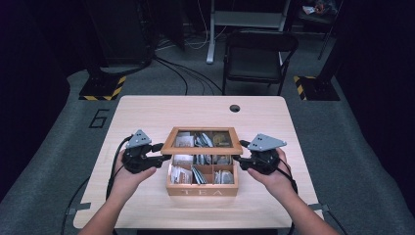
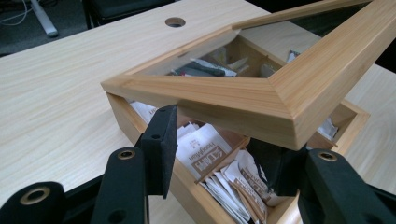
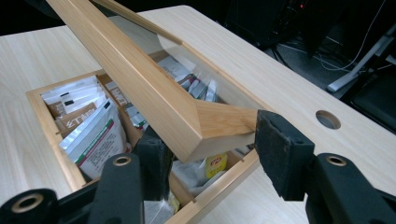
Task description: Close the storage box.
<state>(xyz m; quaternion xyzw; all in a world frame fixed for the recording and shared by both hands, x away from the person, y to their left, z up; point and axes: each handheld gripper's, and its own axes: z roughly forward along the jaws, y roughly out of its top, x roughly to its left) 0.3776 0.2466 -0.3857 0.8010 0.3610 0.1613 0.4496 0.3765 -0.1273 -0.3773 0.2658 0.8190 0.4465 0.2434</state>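
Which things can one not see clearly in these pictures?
- Tea bag print: blurred, right gripper view.
- Box rear compartments: hidden by the raised lid, high view.
- Left gripper far pad: hidden under the lid's corner.
- Right gripper pads: contact with the lid unclear.

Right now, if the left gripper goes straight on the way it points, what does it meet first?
Most likely the front corner of the raised lid, which already sits between the left gripper fingers; the tea bags lie just below.

Your left gripper [image 1: 157, 152] at the lid's [image 1: 201, 148] left front corner, your right gripper [image 1: 238, 159] at its right front corner, tea box [image 1: 201, 188] between them, lid half raised, sachets [image 1: 195, 174] beneath.
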